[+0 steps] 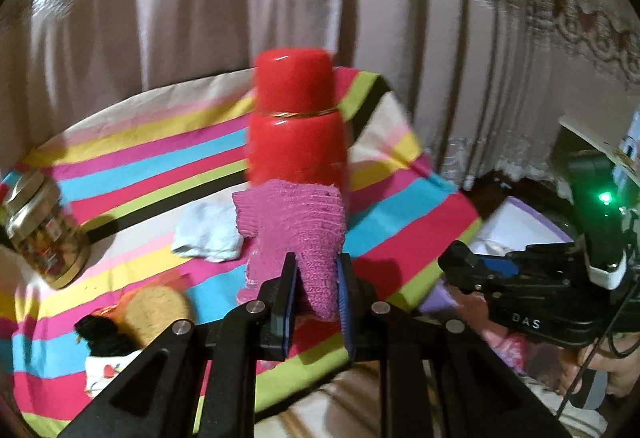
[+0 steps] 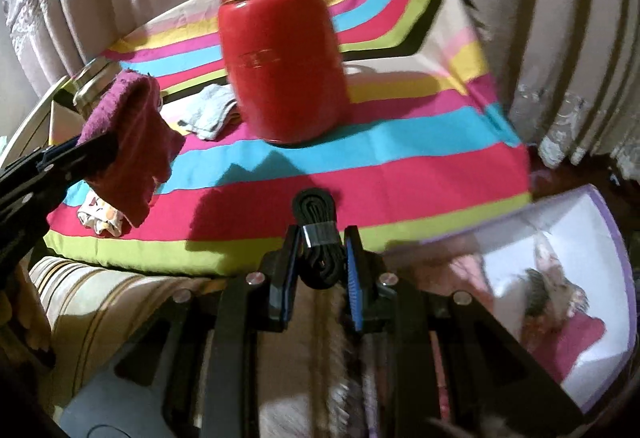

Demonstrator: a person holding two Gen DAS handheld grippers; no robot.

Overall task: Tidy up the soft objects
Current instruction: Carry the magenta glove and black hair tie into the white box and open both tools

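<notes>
Left tool (image 1: 316,290) grips my pink knit sock (image 1: 296,226), lifted above the striped desk (image 1: 420,206). Right tool (image 2: 322,258) clamps a black cord bundle (image 2: 318,238). White bin (image 2: 560,238) lies right of both, nearer my right hand.

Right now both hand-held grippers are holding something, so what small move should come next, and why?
Probably carry the right hand-held gripper, shut on the black strap bundle, rightward over the white bin, since soft items already lie inside and the left hand-held gripper holds the pink knit cloth clear.
</notes>
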